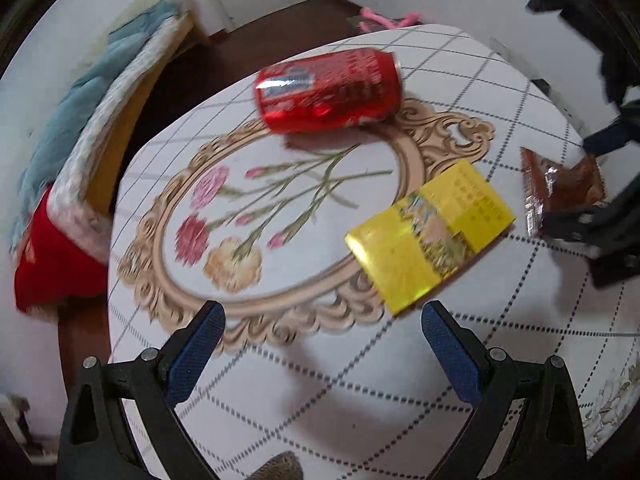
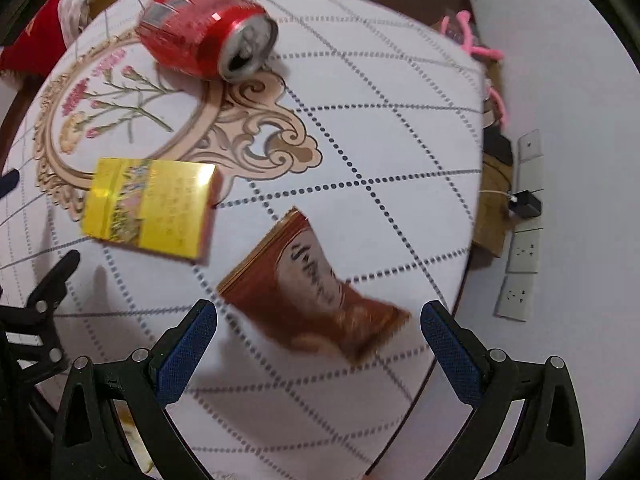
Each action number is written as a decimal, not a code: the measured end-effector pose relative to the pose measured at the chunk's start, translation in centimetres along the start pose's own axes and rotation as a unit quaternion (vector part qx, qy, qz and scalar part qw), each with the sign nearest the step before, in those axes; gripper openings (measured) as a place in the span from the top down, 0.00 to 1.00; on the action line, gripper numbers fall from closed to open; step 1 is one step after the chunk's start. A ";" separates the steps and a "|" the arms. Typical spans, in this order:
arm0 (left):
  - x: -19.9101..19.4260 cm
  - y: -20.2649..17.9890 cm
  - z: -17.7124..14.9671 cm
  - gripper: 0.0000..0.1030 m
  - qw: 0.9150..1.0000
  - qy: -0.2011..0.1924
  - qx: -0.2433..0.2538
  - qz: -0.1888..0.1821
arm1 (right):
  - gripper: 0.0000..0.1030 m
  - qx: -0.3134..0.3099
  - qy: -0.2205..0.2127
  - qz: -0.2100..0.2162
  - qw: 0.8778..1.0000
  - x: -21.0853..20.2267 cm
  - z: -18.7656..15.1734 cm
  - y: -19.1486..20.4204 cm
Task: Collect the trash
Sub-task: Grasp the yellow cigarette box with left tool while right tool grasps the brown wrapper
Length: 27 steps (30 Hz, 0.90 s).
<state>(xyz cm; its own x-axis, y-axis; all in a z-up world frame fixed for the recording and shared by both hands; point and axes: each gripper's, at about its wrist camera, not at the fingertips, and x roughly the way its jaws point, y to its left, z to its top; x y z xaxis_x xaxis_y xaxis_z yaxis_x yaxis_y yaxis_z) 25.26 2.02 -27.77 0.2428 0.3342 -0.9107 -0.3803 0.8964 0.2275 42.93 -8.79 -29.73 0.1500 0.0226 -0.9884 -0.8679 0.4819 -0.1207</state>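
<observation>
Right wrist view: right hand-held gripper (image 2: 319, 322) spread above a blurred brown wrapper (image 2: 316, 292); left hand-held gripper (image 1: 323, 322) spread too, empty.

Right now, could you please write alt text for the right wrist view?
The open right tool hovers over a brown snack wrapper on a white patterned tablecloth; a flat yellow box and a tipped red drink can lie beyond.

White walls (image 1: 48, 60), dark floor (image 1: 256, 36), floral-print table (image 2: 380, 120), wall sockets (image 2: 520, 248)
</observation>
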 end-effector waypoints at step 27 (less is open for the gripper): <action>4.0 -1.4 4.6 0.36 0.986 0.111 -0.028 -0.124 | 0.27 0.191 -0.037 0.134 0.972 -1.5 -5.9 -6.5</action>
<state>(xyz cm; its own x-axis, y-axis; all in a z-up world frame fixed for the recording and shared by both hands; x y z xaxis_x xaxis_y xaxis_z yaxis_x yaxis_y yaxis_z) 30.87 3.47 -30.12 0.1347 0.0297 -0.9904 -0.3841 0.9230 -0.0246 45.59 -17.15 -27.99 -0.0125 0.2481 -0.9687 -0.6433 0.7396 0.1978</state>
